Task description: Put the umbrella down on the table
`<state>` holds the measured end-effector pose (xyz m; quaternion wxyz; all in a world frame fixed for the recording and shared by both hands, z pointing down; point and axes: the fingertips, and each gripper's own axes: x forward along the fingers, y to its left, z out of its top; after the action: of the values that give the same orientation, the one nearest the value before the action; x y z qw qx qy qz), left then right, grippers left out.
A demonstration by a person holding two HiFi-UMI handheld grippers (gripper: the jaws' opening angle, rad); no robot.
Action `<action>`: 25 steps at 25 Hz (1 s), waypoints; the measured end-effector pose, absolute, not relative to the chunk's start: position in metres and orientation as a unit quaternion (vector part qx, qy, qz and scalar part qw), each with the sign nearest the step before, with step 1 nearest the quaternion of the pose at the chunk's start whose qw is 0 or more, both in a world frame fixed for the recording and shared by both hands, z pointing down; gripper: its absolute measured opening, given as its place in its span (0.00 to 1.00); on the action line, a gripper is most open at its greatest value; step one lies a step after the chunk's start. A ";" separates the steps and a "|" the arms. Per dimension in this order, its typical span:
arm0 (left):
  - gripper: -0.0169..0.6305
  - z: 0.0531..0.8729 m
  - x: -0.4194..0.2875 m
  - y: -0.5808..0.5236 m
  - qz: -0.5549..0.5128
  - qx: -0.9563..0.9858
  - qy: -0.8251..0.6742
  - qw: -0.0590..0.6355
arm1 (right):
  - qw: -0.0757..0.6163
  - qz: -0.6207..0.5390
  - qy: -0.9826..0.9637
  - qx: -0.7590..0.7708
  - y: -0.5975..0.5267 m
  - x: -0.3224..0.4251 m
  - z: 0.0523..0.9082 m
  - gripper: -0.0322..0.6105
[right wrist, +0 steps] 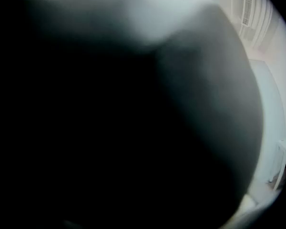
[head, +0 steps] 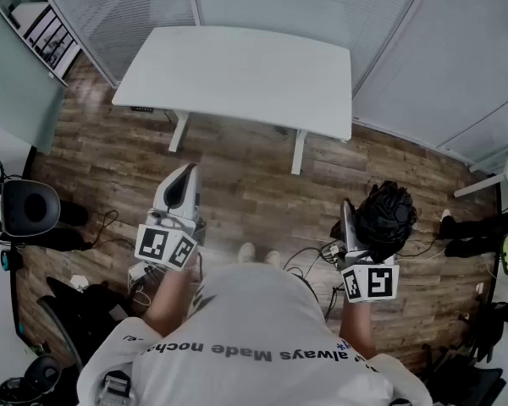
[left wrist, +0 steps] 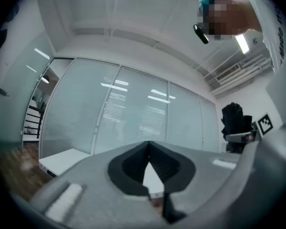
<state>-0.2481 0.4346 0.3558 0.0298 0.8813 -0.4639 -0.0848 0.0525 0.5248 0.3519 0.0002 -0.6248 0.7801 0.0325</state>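
Observation:
A black folded umbrella bunches up between the jaws of my right gripper, which is shut on it at my right side, above the wooden floor. In the right gripper view the dark umbrella cloth fills nearly the whole picture and hides the jaws. My left gripper hovers at the left with its jaws shut and nothing between them; its black pads meet at the tips. The white table stands ahead of both grippers, bare on top. The left gripper view also catches the umbrella off to the right.
Frosted glass partitions stand behind the table. A black office chair is at the left, cables trail over the floor by my feet, and dark bags lie at the right beside another white table leg.

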 end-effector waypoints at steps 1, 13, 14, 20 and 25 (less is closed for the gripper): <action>0.03 0.354 -0.249 0.433 -0.085 0.882 -0.462 0.029 | -0.001 0.033 0.780 -0.625 0.523 0.050 0.352 0.42; 0.03 0.357 -0.278 0.412 -0.083 0.895 -0.437 0.039 | 0.011 0.023 0.775 -0.632 0.498 0.014 0.349 0.42; 0.03 0.358 -0.282 0.411 -0.082 0.895 -0.436 0.039 | 0.011 0.023 0.775 -0.632 0.496 0.010 0.349 0.42; 0.03 0.363 -0.296 0.391 -0.078 0.894 -0.439 0.039 | 0.002 0.030 0.775 -0.632 0.474 0.002 0.351 0.42; 0.03 0.365 -0.293 0.367 -0.079 0.893 -0.442 0.039 | 0.001 0.027 0.774 -0.632 0.448 0.007 0.354 0.42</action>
<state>-0.2926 0.3670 0.3654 0.0395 0.8926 -0.4421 -0.0787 0.0068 0.4477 0.3536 0.0015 -0.6321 0.7744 0.0271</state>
